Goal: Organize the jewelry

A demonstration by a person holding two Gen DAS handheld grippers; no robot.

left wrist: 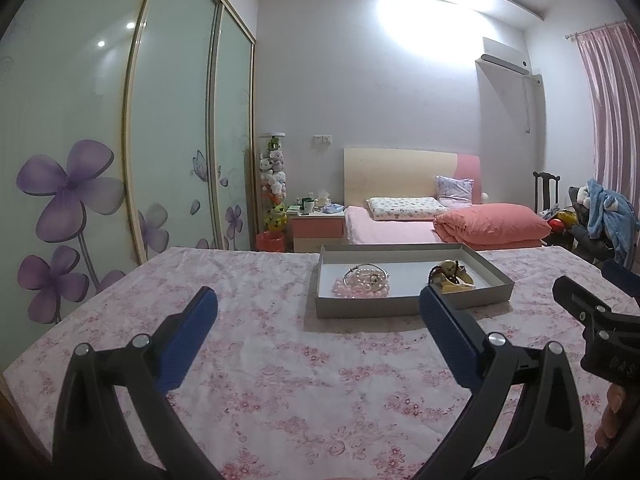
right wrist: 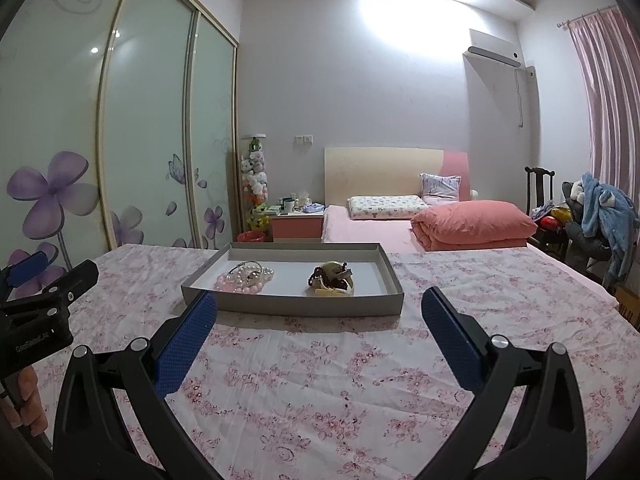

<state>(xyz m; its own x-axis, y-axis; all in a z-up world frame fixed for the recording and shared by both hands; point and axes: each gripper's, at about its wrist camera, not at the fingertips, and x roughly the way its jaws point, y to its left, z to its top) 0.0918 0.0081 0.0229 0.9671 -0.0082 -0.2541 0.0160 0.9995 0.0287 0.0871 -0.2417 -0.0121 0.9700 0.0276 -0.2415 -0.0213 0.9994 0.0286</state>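
A shallow grey tray (left wrist: 384, 313) (right wrist: 288, 306) lies on the floral cloth ahead of both grippers. Inside it, on the left, a heap of pink and white bead bracelets (left wrist: 362, 283) (right wrist: 245, 278) lies tangled together; on the right sits a pile of cream and dark brown bracelets (left wrist: 450, 276) (right wrist: 332, 278). My left gripper (left wrist: 318, 308) (right wrist: 28, 268) is open and holds nothing, hovering short of the tray's near wall. My right gripper (right wrist: 320, 312) (left wrist: 592, 284) is also open with nothing between its fingers, just before the tray.
The table carries a pink floral cloth (right wrist: 320, 392). Beyond it stand a pink bed (right wrist: 424, 220), a nightstand (right wrist: 298, 226), a sliding wardrobe with purple flowers (left wrist: 80, 184) at left, and a chair piled with clothes (right wrist: 600, 216) at right. A hand (right wrist: 28, 400) grips the left tool.
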